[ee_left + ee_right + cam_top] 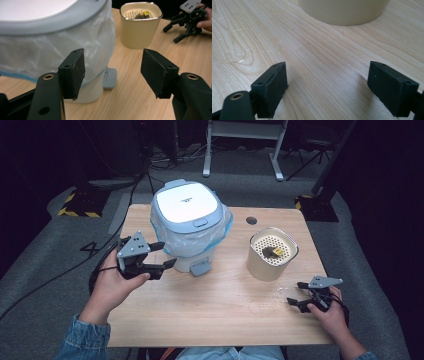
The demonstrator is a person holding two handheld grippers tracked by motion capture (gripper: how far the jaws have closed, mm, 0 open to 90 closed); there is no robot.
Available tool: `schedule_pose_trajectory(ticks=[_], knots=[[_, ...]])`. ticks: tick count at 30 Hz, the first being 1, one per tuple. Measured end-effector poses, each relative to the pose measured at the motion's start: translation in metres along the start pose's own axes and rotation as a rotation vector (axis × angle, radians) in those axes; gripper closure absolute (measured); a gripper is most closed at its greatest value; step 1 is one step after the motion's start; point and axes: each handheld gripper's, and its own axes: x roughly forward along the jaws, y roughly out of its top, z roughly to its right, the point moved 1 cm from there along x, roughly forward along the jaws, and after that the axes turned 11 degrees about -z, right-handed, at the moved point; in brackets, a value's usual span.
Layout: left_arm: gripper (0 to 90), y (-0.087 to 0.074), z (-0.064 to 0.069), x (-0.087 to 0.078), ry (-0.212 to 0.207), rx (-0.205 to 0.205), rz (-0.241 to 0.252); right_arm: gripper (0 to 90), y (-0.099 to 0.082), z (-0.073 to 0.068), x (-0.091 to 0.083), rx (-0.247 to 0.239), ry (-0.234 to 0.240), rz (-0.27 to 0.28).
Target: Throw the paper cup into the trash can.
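Note:
A small white bin with a pale blue-grey lid and a clear bag liner stands at the table's back left; its foot pedal faces forward. A beige round container with a perforated insert holds dark and yellow scraps. My left gripper is open, right beside the bin's left front, nothing between its jaws. My right gripper is open, low over the table just right of the beige container, also seen in the left gripper view.
The wooden table has a round cable hole at the back and faint smears near the front right. Cables and stand legs lie on the grey floor beyond the table.

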Motion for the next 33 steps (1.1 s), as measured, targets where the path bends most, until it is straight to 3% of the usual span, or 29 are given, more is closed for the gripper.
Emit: schedule_pose_trajectory(ticks=[11,14,25,28,33], knots=[[37.5,-0.049,0.002,0.012,0.005,-0.049,-0.031,16.3,0.0,0.0,0.0,0.0,0.0,0.0],[38.1,-0.062,0.002,0.019,0.014,-0.065,-0.056,16.3,0.0,0.0,0.0,0.0,0.0,0.0],[38.8,-0.108,-0.004,0.045,-0.021,-0.144,-0.113,16.3,0.0,0.0,0.0,0.0,0.0,0.0],[39.0,-0.121,-0.006,0.054,-0.026,-0.169,-0.15,16.3,0.0,0.0,0.0,0.0,0.0,0.0],[39.3,-0.134,-0.009,0.06,-0.019,-0.195,-0.178,16.3,0.0,0.0,0.0,-0.001,0.0,0.0]])
